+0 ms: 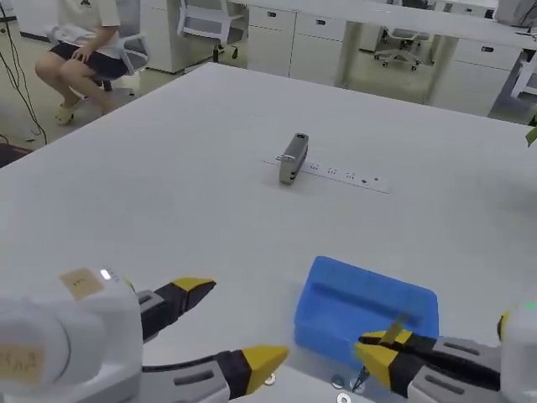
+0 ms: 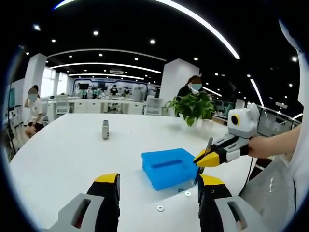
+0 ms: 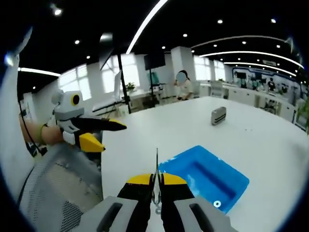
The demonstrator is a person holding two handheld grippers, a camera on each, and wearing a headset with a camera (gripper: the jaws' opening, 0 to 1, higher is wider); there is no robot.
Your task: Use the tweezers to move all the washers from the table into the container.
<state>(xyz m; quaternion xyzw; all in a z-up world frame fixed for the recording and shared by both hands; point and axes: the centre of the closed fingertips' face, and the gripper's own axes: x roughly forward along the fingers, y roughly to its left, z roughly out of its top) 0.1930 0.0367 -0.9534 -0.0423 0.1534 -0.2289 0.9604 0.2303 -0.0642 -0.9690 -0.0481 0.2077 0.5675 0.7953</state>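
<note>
Three views, head view first: a few washers (image 1: 342, 397) lie on the table (image 1: 168, 201) just off the near edge of the blue container (image 1: 369, 302). The right gripper (image 1: 373, 351) is clenched on the tweezers (image 1: 391, 329). It sits right above the washers, with the tweezers steep and crosswise to its jaws and the lower end pointing at the washers. The left gripper (image 1: 233, 323) is spread wide with nothing in it, and one washer lies by its nearer jaw.

Left gripper view: three washers (image 2: 160, 209) lie between its parted jaws and the container (image 2: 169, 166). The right gripper (image 2: 205, 158) hangs over the two beside the container's corner, tweezers (image 2: 208, 145) near upright.

Right gripper view: the jaws pinch the tweezers (image 3: 157, 162) edge-on. The container (image 3: 203, 176) lies ahead to the right, and one small ring seems to lie inside it. The left gripper (image 3: 112, 136) stands well off to the left. I judge the right gripper the nearer, needing mostly a short drop.
</note>
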